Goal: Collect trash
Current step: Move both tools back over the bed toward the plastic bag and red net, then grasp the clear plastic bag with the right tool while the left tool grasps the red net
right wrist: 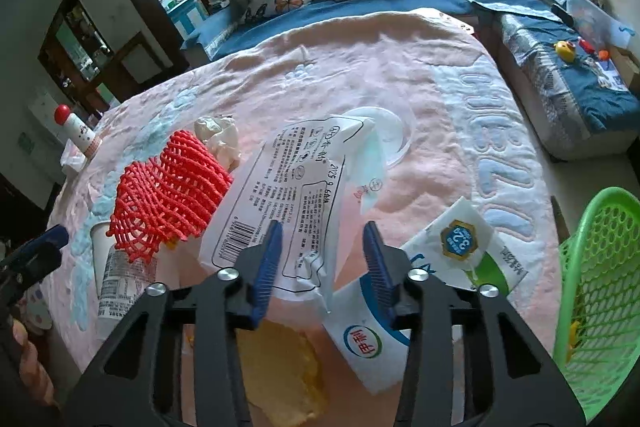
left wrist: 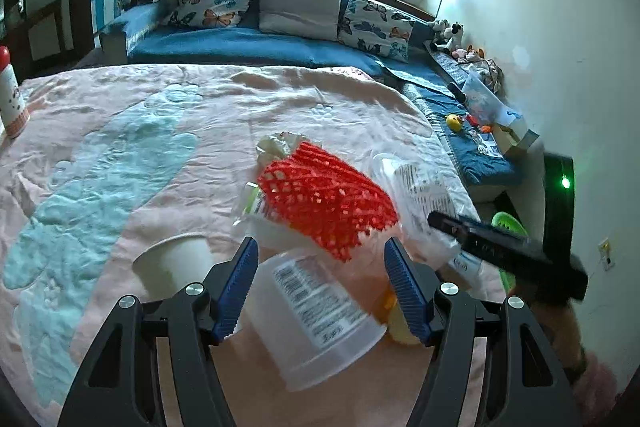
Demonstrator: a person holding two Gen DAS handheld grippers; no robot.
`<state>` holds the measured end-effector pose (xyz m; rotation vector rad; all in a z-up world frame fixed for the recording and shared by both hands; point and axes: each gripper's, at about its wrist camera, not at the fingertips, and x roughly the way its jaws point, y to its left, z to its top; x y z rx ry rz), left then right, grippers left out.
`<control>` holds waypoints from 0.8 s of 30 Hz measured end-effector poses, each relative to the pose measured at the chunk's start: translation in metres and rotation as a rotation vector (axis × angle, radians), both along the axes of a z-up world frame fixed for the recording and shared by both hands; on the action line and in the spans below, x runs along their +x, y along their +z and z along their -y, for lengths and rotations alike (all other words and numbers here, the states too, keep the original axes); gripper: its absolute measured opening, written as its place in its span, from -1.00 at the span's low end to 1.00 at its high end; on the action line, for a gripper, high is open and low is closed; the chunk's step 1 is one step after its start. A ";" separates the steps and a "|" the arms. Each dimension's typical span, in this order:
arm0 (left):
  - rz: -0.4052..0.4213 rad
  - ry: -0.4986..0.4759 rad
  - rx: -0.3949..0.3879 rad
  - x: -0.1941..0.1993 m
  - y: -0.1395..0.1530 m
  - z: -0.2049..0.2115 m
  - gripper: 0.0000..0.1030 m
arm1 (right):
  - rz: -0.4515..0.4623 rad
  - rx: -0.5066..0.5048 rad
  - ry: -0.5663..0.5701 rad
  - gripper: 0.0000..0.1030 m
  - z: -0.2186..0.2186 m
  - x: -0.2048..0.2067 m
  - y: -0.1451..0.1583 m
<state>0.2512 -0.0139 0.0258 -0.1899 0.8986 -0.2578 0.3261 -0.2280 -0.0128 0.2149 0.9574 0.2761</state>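
Trash lies on a pink bedspread (left wrist: pixel 120 107). A red foam net (left wrist: pixel 324 195) (right wrist: pixel 168 195) rests over a clear plastic cup with a label (left wrist: pixel 316 311) (right wrist: pixel 120 283). My left gripper (left wrist: pixel 320 287) is open, its blue pads on either side of that cup. A white paper cup (left wrist: pixel 176 263) lies to its left. My right gripper (right wrist: pixel 320 267) is open above a printed clear wrapper (right wrist: pixel 280 195) (left wrist: pixel 424 195) and a white milk carton (right wrist: pixel 420 291). A crumpled tissue (right wrist: pixel 220 139) (left wrist: pixel 280 147) lies behind the net. A yellow peel (right wrist: pixel 280 375) lies below.
A green mesh basket (right wrist: pixel 592 287) stands at the right, off the bed's edge. A red-capped white bottle (right wrist: pixel 78 131) (left wrist: pixel 10 91) stands at the bed's left edge. A clear round lid (right wrist: pixel 384 135) lies mid-bed. Blue cushions and butterfly pillows (left wrist: pixel 216 1) line the far side.
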 end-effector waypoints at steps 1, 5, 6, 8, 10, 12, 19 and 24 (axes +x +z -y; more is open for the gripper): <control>-0.007 0.005 -0.004 0.005 0.000 0.001 0.23 | 0.004 0.005 -0.001 -0.40 0.001 -0.001 0.001; -0.054 0.038 -0.043 0.027 -0.003 0.005 0.23 | 0.022 0.029 -0.006 -0.68 0.005 -0.006 0.006; -0.064 0.044 -0.053 0.032 -0.004 0.006 0.23 | 0.029 0.029 -0.005 -0.71 0.005 -0.007 0.008; -0.081 0.055 -0.068 0.041 -0.006 0.007 0.23 | 0.046 0.026 -0.005 -0.77 0.006 -0.011 0.012; -0.100 0.070 -0.074 0.050 -0.010 0.009 0.23 | 0.061 0.019 -0.002 -0.80 0.007 -0.015 0.018; -0.114 0.080 -0.064 0.056 -0.013 0.013 0.23 | 0.077 0.006 -0.001 -0.83 0.006 -0.019 0.022; -0.164 0.117 -0.044 0.074 -0.027 0.017 0.23 | 0.082 0.021 -0.003 -0.83 0.013 -0.021 0.024; -0.182 0.126 -0.054 0.078 -0.030 0.017 0.20 | 0.078 0.035 -0.021 -0.36 0.017 -0.018 0.022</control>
